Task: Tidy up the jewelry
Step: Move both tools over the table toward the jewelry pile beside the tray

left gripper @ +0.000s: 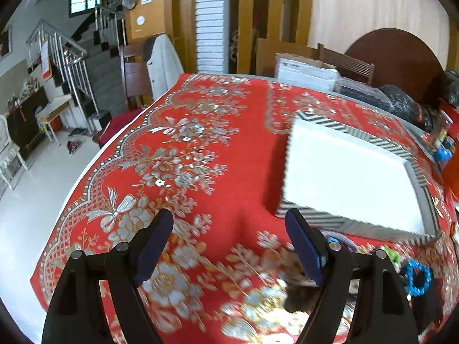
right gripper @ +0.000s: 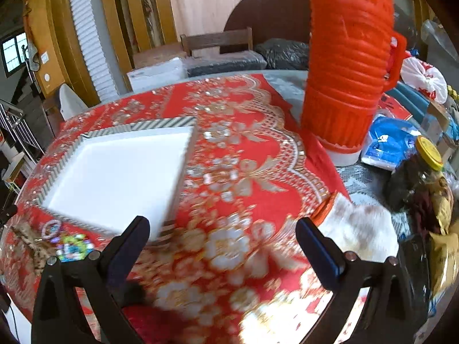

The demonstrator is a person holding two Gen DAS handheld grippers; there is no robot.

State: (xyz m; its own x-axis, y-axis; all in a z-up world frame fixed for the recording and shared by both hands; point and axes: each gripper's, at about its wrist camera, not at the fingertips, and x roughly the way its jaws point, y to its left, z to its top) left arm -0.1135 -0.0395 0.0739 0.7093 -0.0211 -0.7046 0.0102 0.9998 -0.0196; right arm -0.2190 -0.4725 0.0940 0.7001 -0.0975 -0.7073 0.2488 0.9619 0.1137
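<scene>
The left gripper hangs above the red tablecloth with gold and silver flowers, its two dark-padded fingers spread wide with nothing between them. Just past its right finger lies the shallow square tray with a white inside and a black-and-white striped rim, sitting toward the right side of the tabletop with one corner turned toward the gripper. Near the tray's near edge, partly hidden behind that finger, lies a small heap of jewelry: a blue beaded bracelet on the cloth toward the table's near right edge, with green and purple pieces beside it too blurred to name. At the far edge of the table stand a white box and dark wrapped bundles.

The right gripper likewise hovers released over the cloth, fingers well apart and holding nothing. Beyond its left finger sits the same striped tray, and at the tray's near left corner lie a pale pink beaded bracelet and a tangle of green and blue beads, just beside each other on the cloth. Beside the right finger, at the cloth's right edge, rests a crumpled white cloth. Farther out, near the table's far right edge, stands a tall red plastic thermos flask, upright, with a blue plastic bag and a dark jar with a yellow lid to its right.
</scene>
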